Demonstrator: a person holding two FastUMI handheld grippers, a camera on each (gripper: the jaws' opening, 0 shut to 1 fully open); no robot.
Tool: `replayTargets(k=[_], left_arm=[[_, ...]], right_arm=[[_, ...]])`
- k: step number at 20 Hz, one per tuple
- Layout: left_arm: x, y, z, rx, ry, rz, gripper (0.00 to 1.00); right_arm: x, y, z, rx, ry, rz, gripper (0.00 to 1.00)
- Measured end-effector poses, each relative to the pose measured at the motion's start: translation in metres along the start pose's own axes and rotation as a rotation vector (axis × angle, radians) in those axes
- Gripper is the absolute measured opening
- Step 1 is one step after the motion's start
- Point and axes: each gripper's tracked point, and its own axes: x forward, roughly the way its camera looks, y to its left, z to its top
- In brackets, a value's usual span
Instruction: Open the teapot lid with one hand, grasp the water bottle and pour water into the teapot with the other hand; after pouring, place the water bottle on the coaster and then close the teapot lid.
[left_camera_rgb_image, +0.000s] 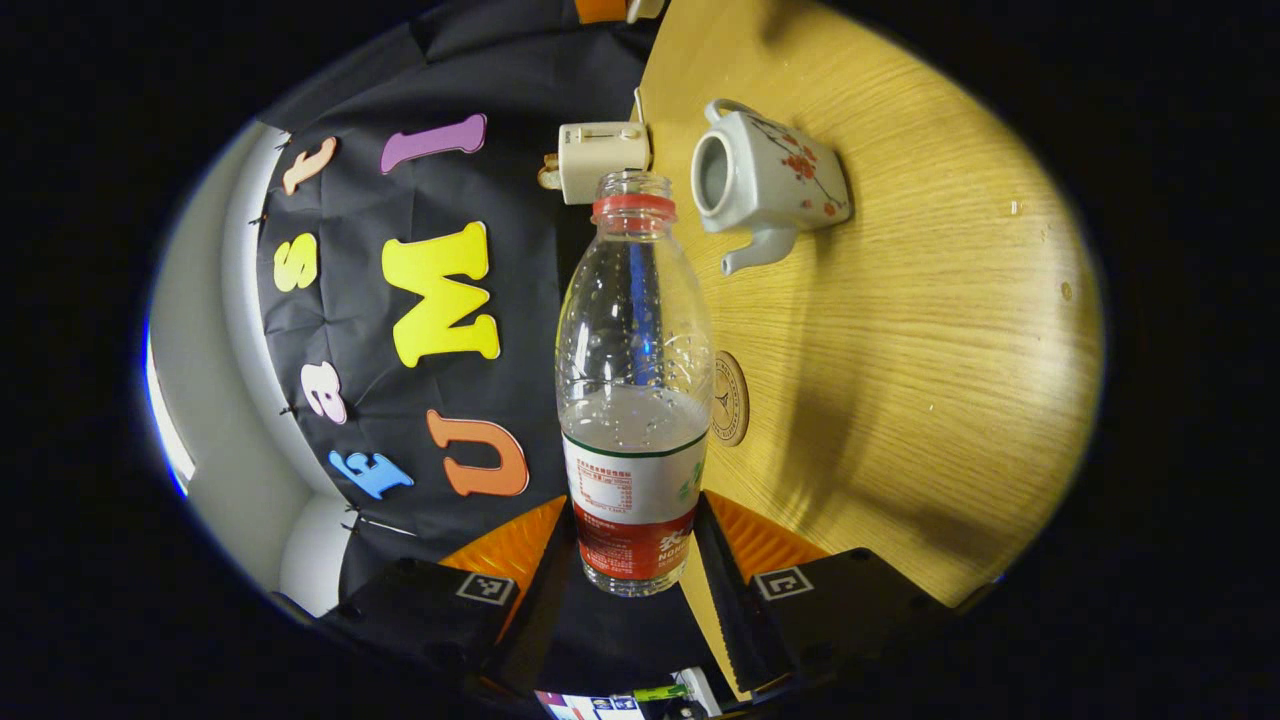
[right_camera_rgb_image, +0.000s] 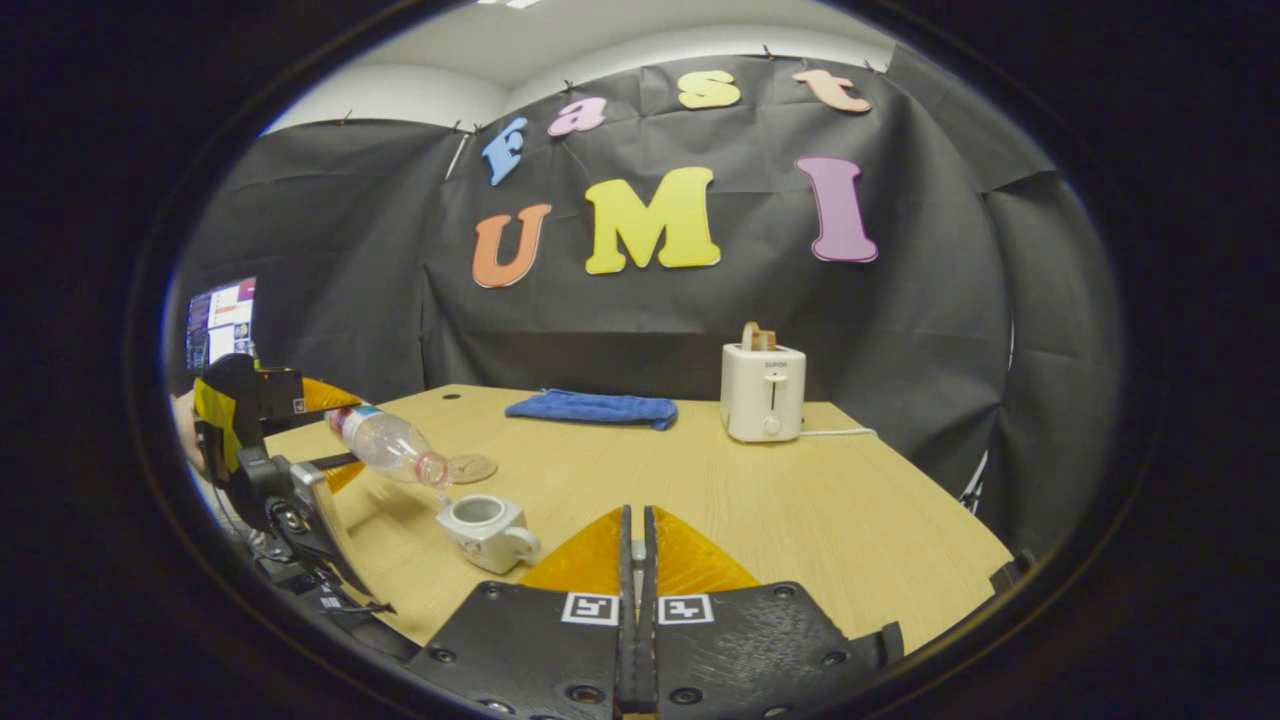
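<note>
Half-full water bottle (left_camera_rgb_image: 633, 380), slippery, gripped low by left tool (left_camera_rgb_image: 632, 590); teapot (left_camera_rgb_image: 765, 180) at 1 o'clock, fragile; right tool (right_camera_rgb_image: 636, 560) closed, empty.

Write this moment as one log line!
left gripper: shut on bottle, tilted toward teapot | teapot: lid off | right gripper: shut | coaster: bare

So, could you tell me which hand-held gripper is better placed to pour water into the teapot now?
Left. The left hand-held gripper is shut on the uncapped bottle, tilted toward the open teapot. The right hand-held gripper is closed, away from both.
</note>
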Motion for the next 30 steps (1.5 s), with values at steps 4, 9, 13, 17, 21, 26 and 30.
replayTargets(k=[4,9,13,17,21,26,30], left_arm=[[0.001,0.001,-0.001,0.036,0.006,-0.004,0.76],[0.003,0.006,0.0,0.094,0.018,0.003,0.72],[0.002,0.009,0.002,0.178,0.031,0.012,0.72],[0.009,0.015,0.0,0.222,0.036,0.019,0.72],[0.006,0.017,0.002,0.254,0.032,0.033,0.76],[0.006,0.023,0.004,0.29,0.026,0.053,0.72],[0.006,0.036,0.01,0.326,0.021,0.08,0.72]], right_arm=[[-0.003,-0.003,-0.002,0.008,0.001,-0.002,0.0],[-0.003,-0.004,-0.003,0.011,0.0,-0.002,0.0],[-0.005,-0.008,-0.004,0.014,0.0,-0.011,0.0],[-0.004,-0.01,-0.007,0.022,0.001,-0.013,0.0],[-0.003,-0.01,-0.008,0.028,0.006,-0.009,0.0],[-0.002,-0.011,-0.011,0.033,0.006,-0.008,0.0],[-0.004,-0.012,-0.011,0.038,0.004,-0.008,0.0]])
